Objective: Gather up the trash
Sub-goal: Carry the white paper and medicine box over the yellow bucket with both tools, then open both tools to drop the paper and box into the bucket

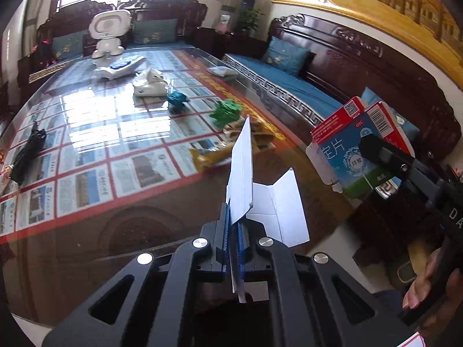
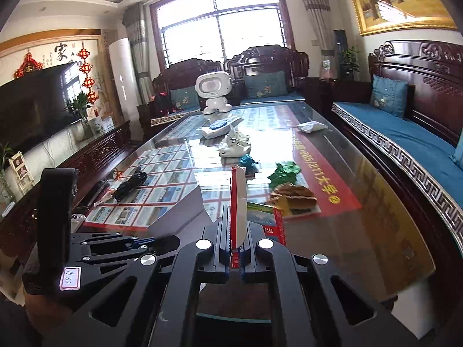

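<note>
My left gripper (image 1: 233, 225) is shut on a flattened white carton (image 1: 241, 170), held above the near end of the glass table (image 1: 139, 225). My right gripper (image 2: 238, 231) is shut on a flattened red, white and blue medicine box (image 2: 238, 202); in the left wrist view the same box (image 1: 347, 150) hangs at the right in the other gripper's fingers (image 1: 382, 153). More trash lies on the table: a green wrapper (image 1: 225, 112), a teal wrapper (image 1: 177, 98), a yellow wrapper (image 1: 211, 156), brown paper (image 2: 292, 193) and crumpled white packaging (image 1: 150, 84).
A white toy robot (image 2: 214, 92) and a white device (image 1: 121, 68) stand at the table's far end. A black bundle (image 1: 27, 153) lies at the left. Carved wooden sofas with blue cushions (image 2: 405, 144) line the right and far sides. A television (image 2: 34, 107) is left.
</note>
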The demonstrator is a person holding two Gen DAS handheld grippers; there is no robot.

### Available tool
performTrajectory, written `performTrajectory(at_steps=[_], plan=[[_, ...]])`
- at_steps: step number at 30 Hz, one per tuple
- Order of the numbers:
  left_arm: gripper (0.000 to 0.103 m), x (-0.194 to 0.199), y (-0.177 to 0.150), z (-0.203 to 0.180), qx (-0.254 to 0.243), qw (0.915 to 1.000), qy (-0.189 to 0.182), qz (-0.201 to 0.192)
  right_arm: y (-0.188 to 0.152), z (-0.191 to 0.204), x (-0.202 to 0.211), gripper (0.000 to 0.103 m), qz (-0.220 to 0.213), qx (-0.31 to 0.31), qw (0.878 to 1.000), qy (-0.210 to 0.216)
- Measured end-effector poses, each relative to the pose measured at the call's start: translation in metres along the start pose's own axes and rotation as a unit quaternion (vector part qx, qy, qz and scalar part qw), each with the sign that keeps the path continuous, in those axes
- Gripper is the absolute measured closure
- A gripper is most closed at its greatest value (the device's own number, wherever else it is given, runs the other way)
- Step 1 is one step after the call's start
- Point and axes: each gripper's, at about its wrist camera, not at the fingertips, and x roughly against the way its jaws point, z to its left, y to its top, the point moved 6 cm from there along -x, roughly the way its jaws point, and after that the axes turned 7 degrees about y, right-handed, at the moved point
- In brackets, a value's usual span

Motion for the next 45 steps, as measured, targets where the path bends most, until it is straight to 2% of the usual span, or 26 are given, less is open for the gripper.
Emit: performTrajectory(at_steps=[5,10,17,21,22,23,24,26,33,40,45], plan=[[0.098,0.003,-0.037,-0.058,-0.049,0.9973,-0.049,0.024,-0.053,-0.016,0.053,0.098,0.016,-0.027,0.999,-0.045],[0.098,0.002,-0.078,-0.109,-0.101,0.9899,-0.084,0.052,-0.106,-0.035,0.090,0.098,0.032,-0.068,0.993,-0.088],[0.098,-0.022,-0.134,-0.146,-0.166,0.9779,-0.084,0.095,-0.201,-0.068,0.100,0.098,0.101,-0.153,0.975,-0.129],[0.098,-0.037,-0.149,-0.156,-0.177,0.9734,-0.083,0.119,-0.243,-0.087,0.090,0.096,0.140,-0.185,0.962,-0.144],[0.098,-0.038,-0.153,-0.158,-0.178,0.9725,-0.083,0.125,-0.250,-0.091,0.086,0.095,0.147,-0.190,0.960,-0.144],[0.098,-0.042,-0.155,-0.159,-0.182,0.9713,-0.083,0.129,-0.256,-0.095,0.082,0.087,0.153,-0.194,0.957,-0.149],[0.098,-0.044,-0.158,-0.162,-0.185,0.9704,-0.082,0.132,-0.262,-0.100,0.077,0.074,0.163,-0.196,0.955,-0.154],[0.098,-0.050,-0.163,-0.164,-0.190,0.9688,-0.079,0.139,-0.265,-0.105,0.074,0.067,0.168,-0.199,0.952,-0.160],[0.098,-0.067,-0.172,-0.172,-0.201,0.9619,-0.087,0.163,-0.250,-0.117,0.086,0.067,0.135,-0.207,0.954,-0.171],[0.097,-0.084,-0.177,-0.187,-0.218,0.9551,-0.093,0.177,-0.237,-0.125,0.092,0.065,0.124,-0.208,0.954,-0.175],[0.091,-0.085,-0.179,-0.195,-0.224,0.9528,-0.100,0.179,-0.232,-0.128,0.092,0.063,0.121,-0.209,0.955,-0.174]])
